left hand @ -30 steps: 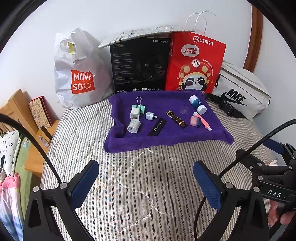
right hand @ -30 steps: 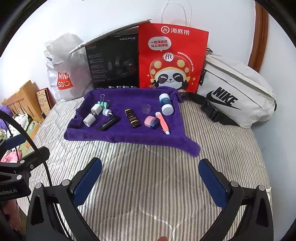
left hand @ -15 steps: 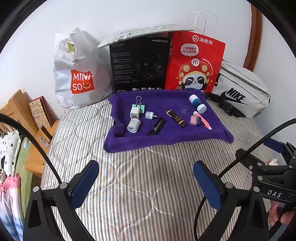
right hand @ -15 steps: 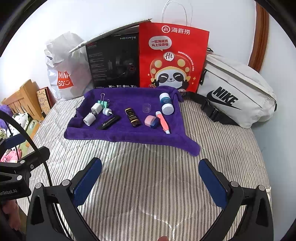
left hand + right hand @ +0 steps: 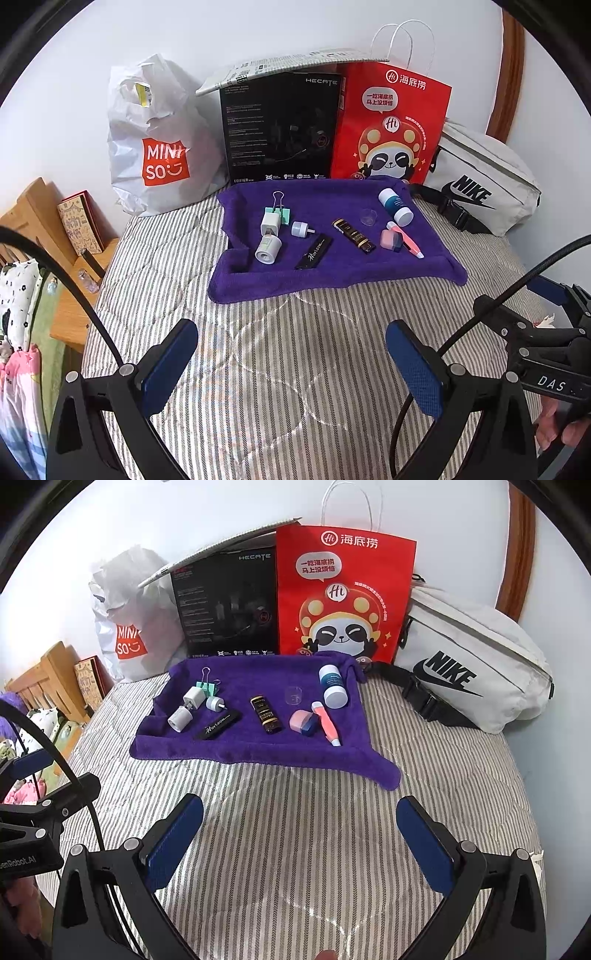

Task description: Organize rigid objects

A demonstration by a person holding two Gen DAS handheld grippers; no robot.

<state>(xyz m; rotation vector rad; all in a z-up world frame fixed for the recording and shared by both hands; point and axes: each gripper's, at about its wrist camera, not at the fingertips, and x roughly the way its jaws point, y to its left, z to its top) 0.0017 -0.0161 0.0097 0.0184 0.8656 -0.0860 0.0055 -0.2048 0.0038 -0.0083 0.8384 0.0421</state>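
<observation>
A purple towel (image 5: pixel 332 273) (image 5: pixel 258 749) lies on the striped bed and carries several small objects: a green binder clip (image 5: pixel 279 212), a white charger (image 5: pixel 269 225), a white cylinder (image 5: pixel 266 252), a black bar (image 5: pixel 314 253), a dark tube (image 5: pixel 354 236), a pink-and-blue case (image 5: pixel 390 240), a pink pen (image 5: pixel 404 240), a clear cup (image 5: pixel 368 217) and a white-and-blue bottle (image 5: pixel 396 206). My left gripper (image 5: pixel 291 362) and right gripper (image 5: pixel 300 836) are both open and empty, hovering over the bed in front of the towel.
Behind the towel, against the wall, stand a white Miniso bag (image 5: pixel 155 144), a black box (image 5: pixel 280 129) and a red paper bag (image 5: pixel 391 122). A white Nike waist bag (image 5: pixel 472 657) lies at the right. A wooden bedside shelf (image 5: pixel 44 229) is at the left.
The right wrist view has shifted slightly closer to the towel. Nothing on the towel has moved and both grippers stay open.
</observation>
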